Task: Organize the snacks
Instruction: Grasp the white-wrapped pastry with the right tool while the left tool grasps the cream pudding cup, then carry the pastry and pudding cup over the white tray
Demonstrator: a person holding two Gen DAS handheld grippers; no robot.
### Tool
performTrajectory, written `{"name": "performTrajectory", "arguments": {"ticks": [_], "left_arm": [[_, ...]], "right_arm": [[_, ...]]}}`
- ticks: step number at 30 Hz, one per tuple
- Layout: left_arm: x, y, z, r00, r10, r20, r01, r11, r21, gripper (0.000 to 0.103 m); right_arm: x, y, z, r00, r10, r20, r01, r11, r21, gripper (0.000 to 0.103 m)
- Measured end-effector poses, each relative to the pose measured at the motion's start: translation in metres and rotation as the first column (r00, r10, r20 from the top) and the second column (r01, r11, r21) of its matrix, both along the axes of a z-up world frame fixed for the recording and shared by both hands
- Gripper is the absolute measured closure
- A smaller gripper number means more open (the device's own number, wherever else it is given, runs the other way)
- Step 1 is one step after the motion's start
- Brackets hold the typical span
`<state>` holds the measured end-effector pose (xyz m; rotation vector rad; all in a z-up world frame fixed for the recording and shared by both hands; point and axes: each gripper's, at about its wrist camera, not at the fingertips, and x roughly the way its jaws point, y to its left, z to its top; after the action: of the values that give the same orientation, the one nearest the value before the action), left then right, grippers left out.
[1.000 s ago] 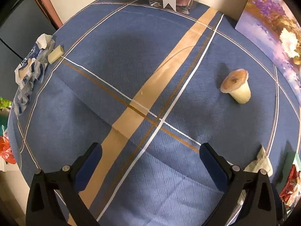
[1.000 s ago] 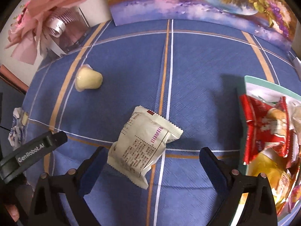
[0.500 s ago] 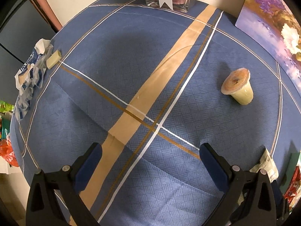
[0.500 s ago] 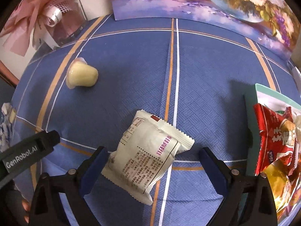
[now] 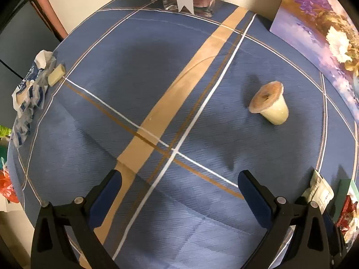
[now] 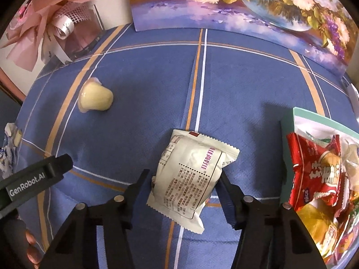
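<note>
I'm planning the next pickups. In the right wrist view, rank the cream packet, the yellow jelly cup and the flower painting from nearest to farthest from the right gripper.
1. Cream packet: between the fingers of the right gripper, whose jaws have just been closing on it.
2. Yellow jelly cup: on its side, up and to the left on the blue cloth.
3. Flower painting: upright at the table's far edge.

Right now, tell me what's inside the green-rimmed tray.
The tray holds a red snack packet, a yellow wrapped snack and other wrappers. Whatever lies beneath that pile is covered, and the frame edge cuts off the tray's right side.
</note>
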<state>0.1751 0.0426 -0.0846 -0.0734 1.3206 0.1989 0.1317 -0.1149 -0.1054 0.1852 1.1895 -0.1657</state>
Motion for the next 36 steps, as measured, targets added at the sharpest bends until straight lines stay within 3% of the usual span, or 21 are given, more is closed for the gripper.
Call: {"name": "performTrajectory", "arguments": {"ticks": [6, 9, 16, 17, 18, 19, 23, 25, 27, 36], "left_arm": [[0.013, -0.021, 0.012, 0.998, -0.042, 0.051, 0.043, 0.999, -0.031, 0.000], [0.020, -0.034, 0.021, 0.989, -0.098, 0.108, 0.100, 0.995, -0.013, 0.000], [0.045, -0.058, 0.018, 0.962, -0.233, 0.144, 0.235, 0.972, -0.001, 0.002], [0.049, -0.062, 0.017, 0.957, -0.252, 0.146, 0.253, 0.967, 0.010, 0.005], [0.053, -0.064, 0.016, 0.952, -0.269, 0.149, 0.269, 0.963, 0.021, 0.020], [0.054, -0.066, 0.015, 0.946, -0.286, 0.150, 0.285, 0.958, 0.032, 0.027], [0.061, -0.077, 0.009, 0.931, -0.333, 0.148, 0.327, 0.943, 0.065, 0.034], [0.060, -0.080, 0.008, 0.926, -0.350, 0.144, 0.342, 0.936, 0.076, 0.044], [0.062, -0.082, 0.006, 0.924, -0.357, 0.137, 0.351, 0.934, 0.066, 0.062], [0.051, -0.075, 0.014, 0.949, -0.282, 0.144, 0.281, 0.959, 0.029, 0.062]], "right_arm": [[0.003, -0.015, 0.009, 0.999, -0.011, 0.048, 0.010, 1.000, 0.017, 0.048], [0.009, -0.020, 0.009, 0.998, -0.010, 0.067, 0.009, 1.000, 0.020, 0.048], [0.021, -0.028, 0.004, 0.996, -0.005, 0.091, 0.002, 0.999, 0.041, 0.048], [0.024, -0.029, 0.004, 0.995, -0.003, 0.096, -0.001, 0.999, 0.044, 0.048], [0.023, -0.030, 0.004, 0.995, -0.002, 0.100, -0.003, 0.999, 0.047, 0.048], [0.025, -0.031, 0.004, 0.995, 0.001, 0.104, -0.006, 0.999, 0.048, 0.048], [0.030, -0.032, 0.002, 0.993, 0.007, 0.114, -0.013, 0.999, 0.049, 0.048], [0.030, -0.033, 0.002, 0.993, 0.007, 0.118, -0.014, 0.998, 0.054, 0.048], [0.032, -0.034, 0.002, 0.993, 0.009, 0.119, -0.016, 0.998, 0.055, 0.048], [0.025, -0.035, 0.005, 0.993, 0.013, 0.121, -0.020, 0.998, 0.060, 0.048]]}}
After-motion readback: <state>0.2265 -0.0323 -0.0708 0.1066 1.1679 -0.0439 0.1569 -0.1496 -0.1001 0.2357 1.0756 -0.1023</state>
